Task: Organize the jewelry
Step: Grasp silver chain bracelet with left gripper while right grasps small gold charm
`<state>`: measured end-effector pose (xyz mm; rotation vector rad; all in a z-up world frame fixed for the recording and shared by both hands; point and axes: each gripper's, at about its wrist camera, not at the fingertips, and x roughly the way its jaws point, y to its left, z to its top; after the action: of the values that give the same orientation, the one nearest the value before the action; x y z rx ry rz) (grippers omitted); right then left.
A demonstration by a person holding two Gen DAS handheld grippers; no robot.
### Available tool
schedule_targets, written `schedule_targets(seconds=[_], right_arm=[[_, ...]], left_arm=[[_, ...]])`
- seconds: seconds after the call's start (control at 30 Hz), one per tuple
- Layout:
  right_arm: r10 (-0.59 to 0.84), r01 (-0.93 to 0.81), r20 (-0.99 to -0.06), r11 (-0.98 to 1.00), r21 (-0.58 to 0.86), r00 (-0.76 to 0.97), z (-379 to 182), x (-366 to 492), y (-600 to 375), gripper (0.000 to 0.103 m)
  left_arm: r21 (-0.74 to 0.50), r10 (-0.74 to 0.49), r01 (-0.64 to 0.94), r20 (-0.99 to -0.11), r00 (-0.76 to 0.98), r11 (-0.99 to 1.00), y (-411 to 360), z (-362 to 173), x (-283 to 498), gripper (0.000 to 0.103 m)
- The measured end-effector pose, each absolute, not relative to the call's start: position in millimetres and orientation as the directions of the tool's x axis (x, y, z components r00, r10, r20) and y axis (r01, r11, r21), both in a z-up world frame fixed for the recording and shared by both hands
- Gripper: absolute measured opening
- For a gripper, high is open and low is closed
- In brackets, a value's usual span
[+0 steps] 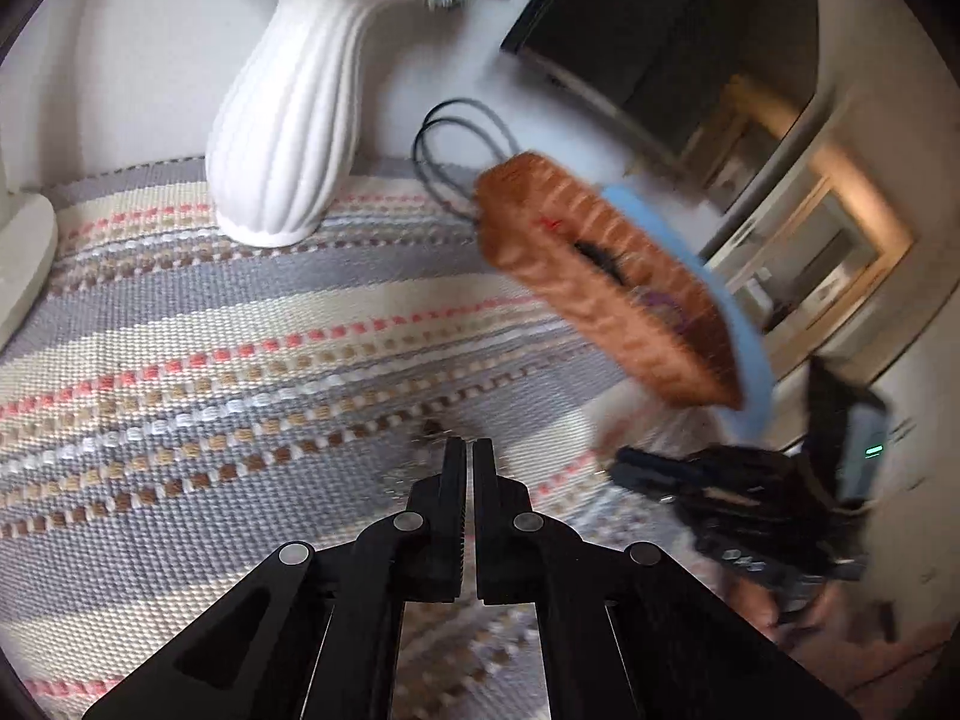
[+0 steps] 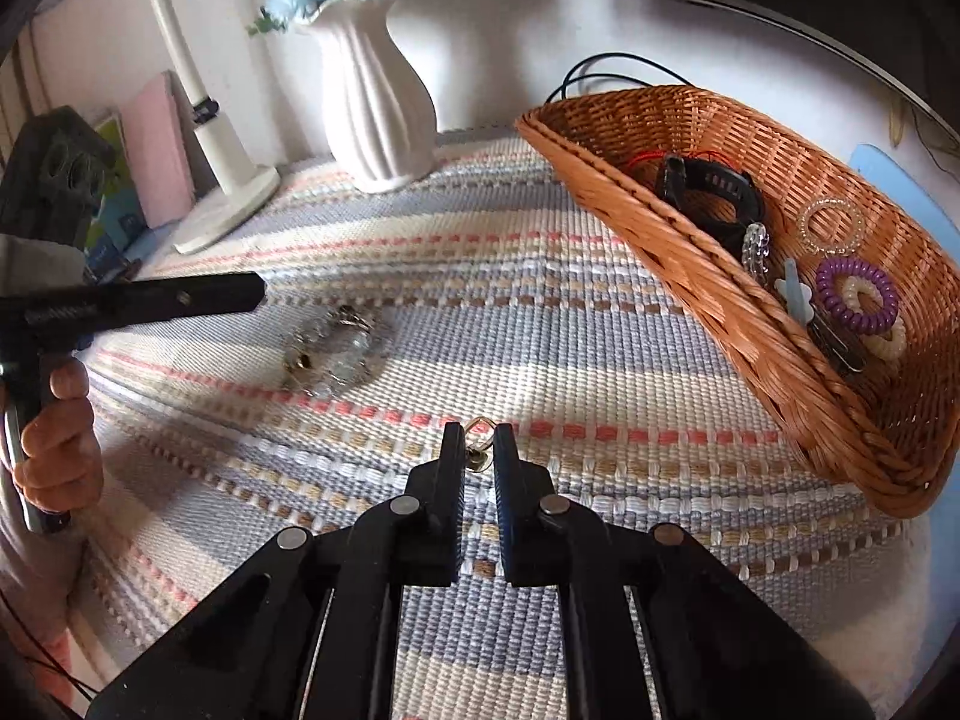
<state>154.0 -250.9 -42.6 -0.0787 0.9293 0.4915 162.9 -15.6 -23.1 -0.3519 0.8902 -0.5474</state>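
Note:
A brown wicker basket (image 2: 708, 240) stands at the right of the striped mat (image 2: 420, 324); it also shows, blurred, in the left wrist view (image 1: 606, 282). It holds a black watch (image 2: 708, 192), a purple coil band (image 2: 855, 294), a clear bead ring (image 2: 831, 225) and clips. My right gripper (image 2: 478, 450) is shut on a small gold ring (image 2: 478, 429) just above the mat. A clear bead bracelet (image 2: 333, 351) lies on the mat to the left. My left gripper (image 1: 468, 462) is shut and empty, close above the mat; it also shows in the right wrist view (image 2: 255, 294).
A white ribbed vase (image 2: 375, 102) with blue flowers stands at the back of the mat. A white lamp base (image 2: 231, 210), pink and green books (image 2: 156, 156) and a black cable (image 2: 606, 69) are behind. A dark screen (image 1: 660, 36) is at the back right.

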Motion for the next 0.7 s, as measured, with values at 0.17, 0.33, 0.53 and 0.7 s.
schedule_targets(seconds=[0.17, 0.33, 0.53, 0.7], right_arm=[[0.399, -0.424, -0.777, 0.886, 0.189, 0.488, -37.8, 153.6, -260.6, 0.011], [0.384, -0.410, -0.780, 0.894, 0.180, 0.494, -36.7, 150.8, -264.0, 0.011], [0.405, -0.403, -0.773, 0.890, 0.213, 0.487, -36.9, 148.8, -272.6, 0.011], [0.422, -0.413, -0.772, 0.882, 0.228, 0.475, -38.2, 146.9, -273.9, 0.011]], left_arm=[[-0.500, -0.578, 0.301, -0.615, 0.536, 0.812, -6.1, -9.8, 153.6, 0.001], [-0.410, -0.516, 0.314, -0.710, 0.479, 0.856, -28.0, -26.0, 159.1, 0.014], [-0.268, -0.369, 0.266, -0.794, 0.484, 0.926, -42.5, -37.2, 173.7, 0.014], [-0.219, -0.342, 0.309, -0.835, 0.432, 0.925, -51.3, -45.5, 189.3, 0.015]])
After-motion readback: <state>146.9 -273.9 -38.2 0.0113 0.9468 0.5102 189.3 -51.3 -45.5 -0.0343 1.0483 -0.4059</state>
